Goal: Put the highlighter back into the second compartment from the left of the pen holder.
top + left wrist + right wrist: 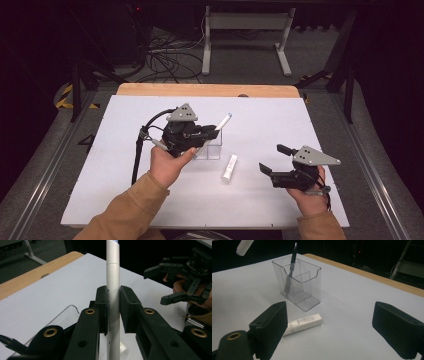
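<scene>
A: My left tongs (pixel 113 312) are squeezed tight on a long white marker (pixel 113 290). I hold it up in the air, tipped a bit, right above the clear box (pixel 210 147). In the left gripper view the marker stands straight up between the two black jaws, and its lower end pokes out below them.

B: And your right tongs?

A: My right tongs (pixel 272 159) are wide open. They hold nothing. They hang over the white table (pixel 125 200) on the right side, well away from the box.

B: What is in the box?

A: In the right gripper view I see a dark pen (pixel 291 267) standing in it. The pen leans in the back part of the box. The box has thin walls inside that split it up.

B: Anything else on the table?

A: Yes, a short white tube (pixel 304 323) lies flat on the table. It is near the box, on the side closer to me, and it does not touch the box. It lies between my two tongs.

B: Is your marker touching the box?

A: I can't tell.
</scene>
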